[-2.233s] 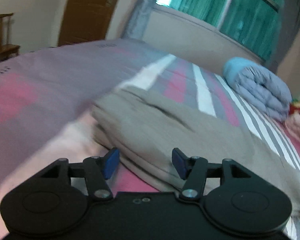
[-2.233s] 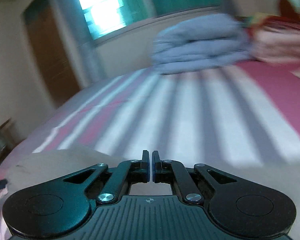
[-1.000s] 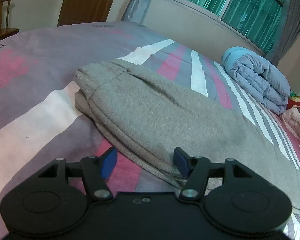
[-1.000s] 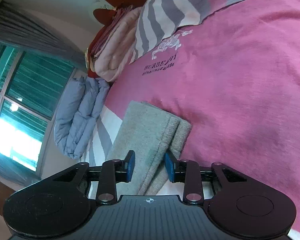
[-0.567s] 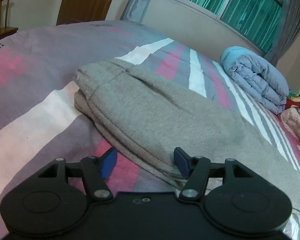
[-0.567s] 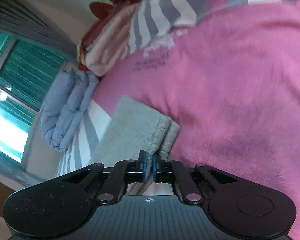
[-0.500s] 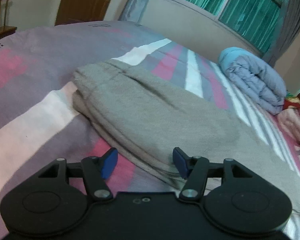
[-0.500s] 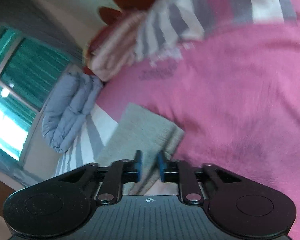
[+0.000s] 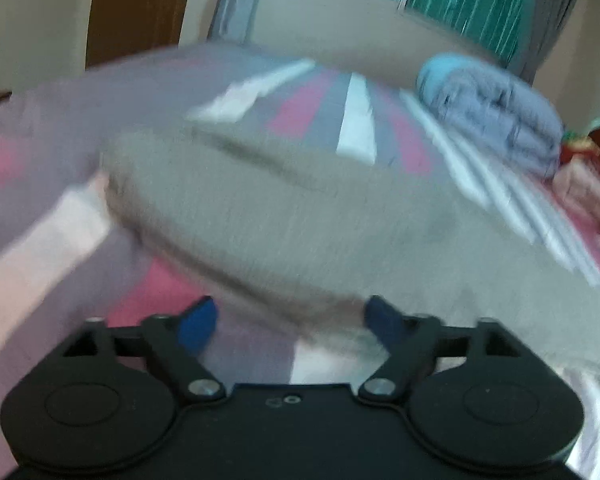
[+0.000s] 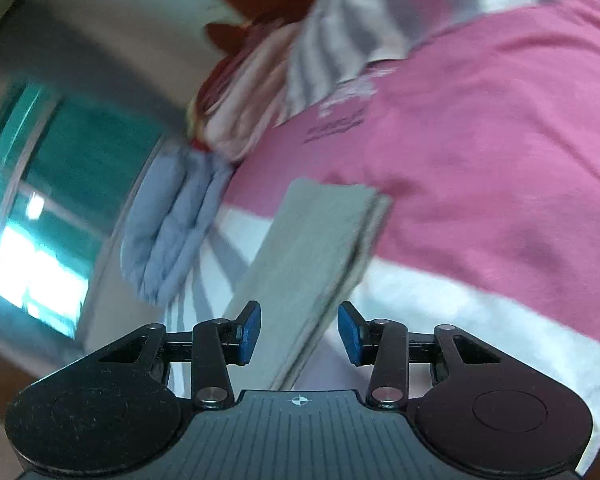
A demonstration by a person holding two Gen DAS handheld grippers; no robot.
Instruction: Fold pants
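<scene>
While spread flat — one pants (image 9: 284, 216) pair.

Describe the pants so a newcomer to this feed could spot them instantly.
Start from the striped bedspread of pink, grey and white that fills both views. The pants lie flat across it as a long grey band running from near the left gripper toward the leg ends ahead of the right gripper. Unlike the rolled blue-grey quilt by the window, they are plain, flat and unpatterned.

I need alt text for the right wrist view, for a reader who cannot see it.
The open right gripper straddles the leg end of grey pants lying on a pink and striped bedspread. A folded blue quilt lies beyond, near a window; the picture is blurred.
</scene>
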